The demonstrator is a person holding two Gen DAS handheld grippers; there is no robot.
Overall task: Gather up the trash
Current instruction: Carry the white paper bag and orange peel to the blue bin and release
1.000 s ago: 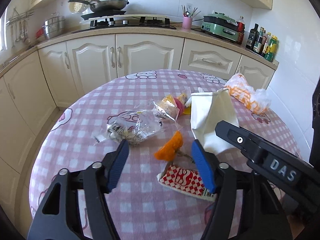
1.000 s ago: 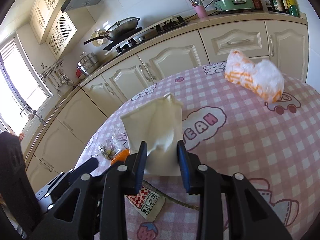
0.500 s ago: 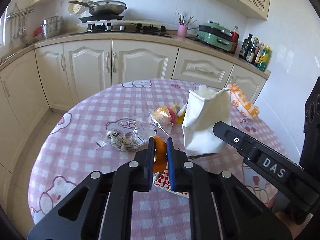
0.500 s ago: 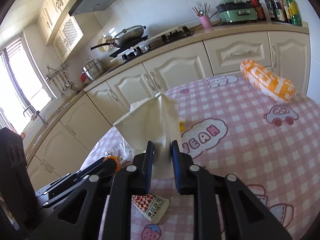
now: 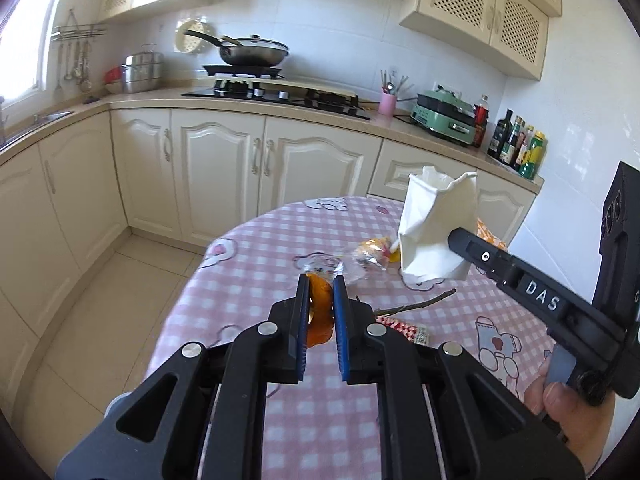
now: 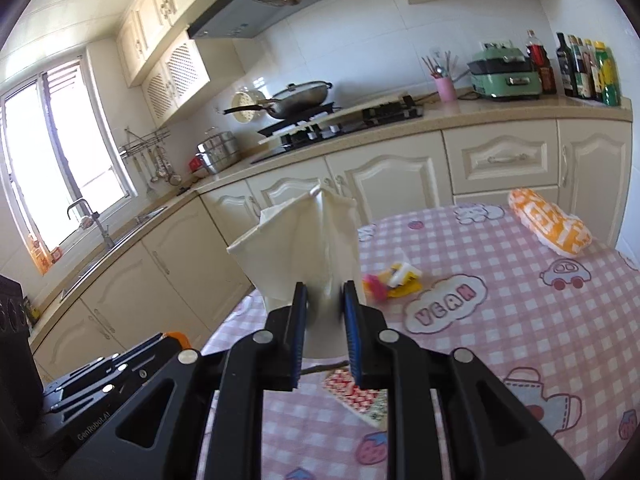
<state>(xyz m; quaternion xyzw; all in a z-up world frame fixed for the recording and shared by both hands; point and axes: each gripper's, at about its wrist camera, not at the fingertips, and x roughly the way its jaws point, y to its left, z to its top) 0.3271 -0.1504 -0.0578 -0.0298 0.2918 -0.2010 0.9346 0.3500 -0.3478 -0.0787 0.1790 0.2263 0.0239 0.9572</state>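
Observation:
My left gripper (image 5: 321,286) is shut on a piece of orange peel (image 5: 319,312), lifted above the pink checked table (image 5: 248,264). My right gripper (image 6: 325,294) is shut on the side of a cream paper bag (image 6: 296,248), held upright with its mouth open; in the left wrist view the bag (image 5: 436,224) hangs to the right, clear of the table. On the cloth lie a red-and-white checked sachet (image 6: 352,392), a thin brown stalk (image 5: 424,304), a clear crumpled wrapper (image 5: 356,264) and yellow and pink wrappers (image 6: 394,280).
An orange-and-white plastic bag (image 6: 548,224) lies at the table's far right. Cream kitchen cabinets (image 5: 224,172) and a counter with a stove and wok (image 5: 256,52) stand behind. Tiled floor (image 5: 120,300) lies left of the table. A hand (image 5: 568,408) holds the right gripper's handle.
My left gripper shut on the orange peel and lifted it off the table. My right gripper tightened on the paper bag and raised it; both views now tilt up.

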